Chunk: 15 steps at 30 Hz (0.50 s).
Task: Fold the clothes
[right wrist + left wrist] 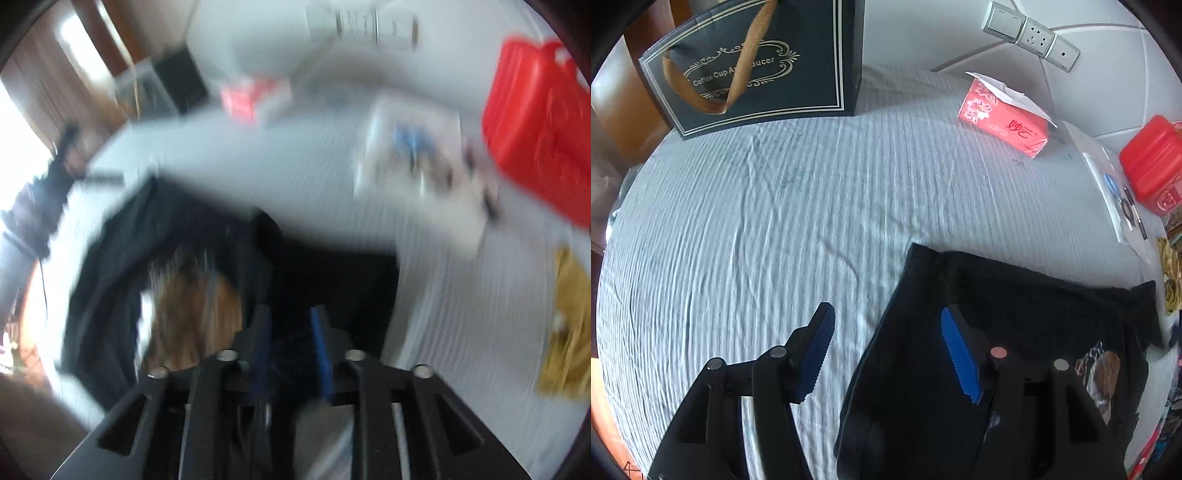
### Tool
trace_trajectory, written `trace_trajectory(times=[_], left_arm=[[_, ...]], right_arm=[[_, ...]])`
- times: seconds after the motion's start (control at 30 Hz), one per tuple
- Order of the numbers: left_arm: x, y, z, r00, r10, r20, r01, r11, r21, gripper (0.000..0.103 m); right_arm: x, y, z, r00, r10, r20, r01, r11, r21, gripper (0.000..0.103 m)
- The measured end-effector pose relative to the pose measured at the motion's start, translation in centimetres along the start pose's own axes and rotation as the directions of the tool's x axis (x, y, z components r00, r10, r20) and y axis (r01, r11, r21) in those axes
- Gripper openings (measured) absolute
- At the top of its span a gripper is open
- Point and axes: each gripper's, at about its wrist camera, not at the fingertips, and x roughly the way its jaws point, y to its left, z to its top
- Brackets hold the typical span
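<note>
Black gripper fingers are seen over a black T-shirt on a cloth-covered desk.

The left gripper (886, 350) is held open with nothing between its blue pads; one pad is over the striped cloth (757, 221), the other over the black T-shirt (1015, 295), which is spread near the desk's front right part. The right gripper (291, 343) is blurred; its jaws are close together over the shirt (110, 295), and a grip cannot be told. A dark gift bag (757, 66) and a red tissue pack (1004, 122) are placed along the back edge.
</note>
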Motion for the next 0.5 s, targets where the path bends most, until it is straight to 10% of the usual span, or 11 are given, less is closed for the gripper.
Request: trace_trajectory(times=[0.4, 0.5], left_arm=[[2.0, -17.0, 1.2, 0.963, -0.247, -0.108, 0.264, 0.944, 0.196, 0.06], [4.5, -19.3, 0.7, 0.965, -0.213, -0.152, 0.245, 0.942, 0.23, 0.06]], right_arm=[[2.9, -5.4, 2.2, 0.999, -0.034, 0.008, 0.028, 0.924, 0.382, 0.046], [5.7, -6.4, 3.1, 0.999, -0.029, -0.04, 0.042, 0.92, 0.389, 0.03]])
